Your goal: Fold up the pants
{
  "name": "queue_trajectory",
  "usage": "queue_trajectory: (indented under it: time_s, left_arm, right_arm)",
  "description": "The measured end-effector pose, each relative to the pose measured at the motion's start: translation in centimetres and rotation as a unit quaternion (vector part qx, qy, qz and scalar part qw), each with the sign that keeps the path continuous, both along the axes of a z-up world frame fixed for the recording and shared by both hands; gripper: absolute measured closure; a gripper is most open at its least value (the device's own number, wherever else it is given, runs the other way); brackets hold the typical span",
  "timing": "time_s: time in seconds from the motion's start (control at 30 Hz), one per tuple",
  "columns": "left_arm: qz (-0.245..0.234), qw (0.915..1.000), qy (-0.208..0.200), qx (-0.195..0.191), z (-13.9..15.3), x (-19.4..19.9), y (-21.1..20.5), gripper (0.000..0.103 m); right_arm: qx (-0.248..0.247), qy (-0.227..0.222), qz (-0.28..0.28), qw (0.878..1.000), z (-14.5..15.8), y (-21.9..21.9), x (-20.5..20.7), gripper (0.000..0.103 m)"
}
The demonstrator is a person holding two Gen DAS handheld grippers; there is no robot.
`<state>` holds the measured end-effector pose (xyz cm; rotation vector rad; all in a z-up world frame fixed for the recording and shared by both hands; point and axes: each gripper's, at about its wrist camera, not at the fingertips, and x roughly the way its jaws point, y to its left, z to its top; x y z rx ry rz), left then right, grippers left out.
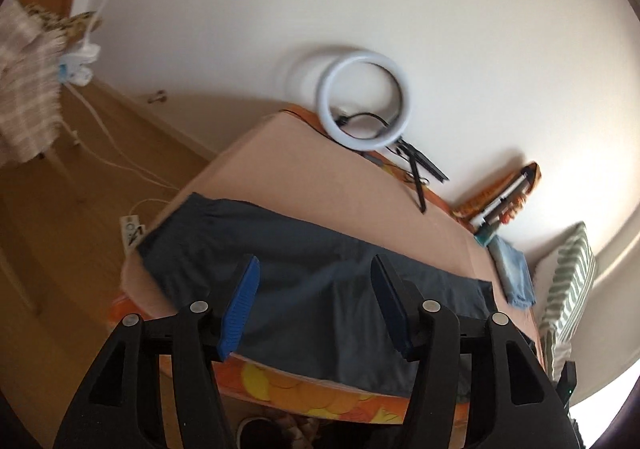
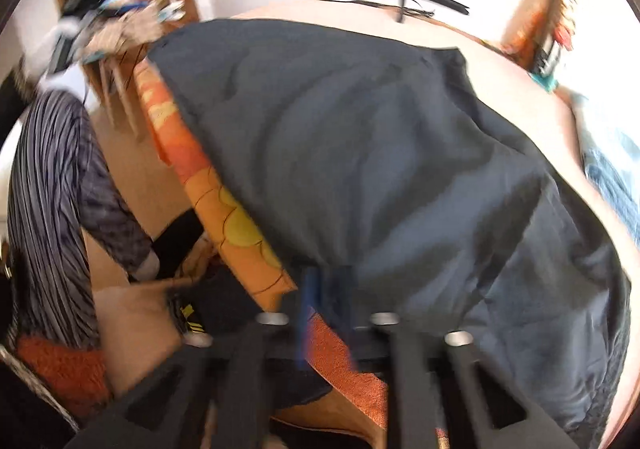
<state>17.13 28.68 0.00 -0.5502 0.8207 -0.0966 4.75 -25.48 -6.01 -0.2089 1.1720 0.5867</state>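
Bed [image 1: 304, 169]: peach sheet on top, orange patterned side below, ahead of the left claw.
Pants [image 1: 304, 273]: dark, spread flat along the bed's near edge, just past the left claw's tips.
Ring light [image 1: 364, 105]: far edge, beyond the pants.
Blue cloth [image 1: 514, 273]: folded, right of the claw.

Right wrist view: whole frame motion-blurred. The right gripper [image 2: 324, 289] shows its 2 fingers as smeared streaks close together at the near edge of the pants [image 2: 360, 153]; whether cloth lies between them cannot be told. Pants cut off by the frame edge right of this gripper. Left wrist view: pants' near edge hidden behind the left gripper [image 1: 316, 305].
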Motion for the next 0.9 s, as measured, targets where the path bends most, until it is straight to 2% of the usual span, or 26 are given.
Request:
queue_trajectory:
  time_s: [0.07,0.17,0.27,0.33,0.5,0.8,0.9]
  left_arm:
    - [0.031,0.9993,0.008,-0.017,-1.3,-0.6,2.9,0.046]
    - [0.081,0.9925,0.036,-0.084,-5.0,-0.9,6.7,0.046]
    - [0.105,0.9826,0.051,-0.144,-8.7,-0.8,8.0,0.046]
    - [0.111,0.9800,0.056,-0.155,-10.2,-0.1,8.2,0.046]
    - [0.113,0.9817,0.067,-0.138,-12.0,2.0,7.8,0.046]
    - [0.100,0.9911,0.072,-0.050,-12.9,3.7,8.0,0.046]
    - [0.078,0.9954,0.050,-0.023,-13.0,3.5,7.6,0.046]
  right_arm:
    - [0.017,-0.014,-0.008,1.000,1.1,-0.2,0.2,0.070]
    - [0.055,-0.030,-0.040,0.997,2.4,-0.8,1.0,0.066]
    - [0.071,-0.039,-0.066,0.994,3.1,-0.9,1.9,0.062]
    - [0.073,-0.039,-0.072,0.994,3.1,-0.6,2.4,0.060]
    - [0.071,-0.024,-0.068,0.995,2.1,0.6,3.7,0.060]
    - [0.069,-0.010,-0.049,0.996,1.0,2.4,5.7,0.060]
    - [0.071,-0.003,-0.044,0.997,0.7,2.9,6.1,0.060]
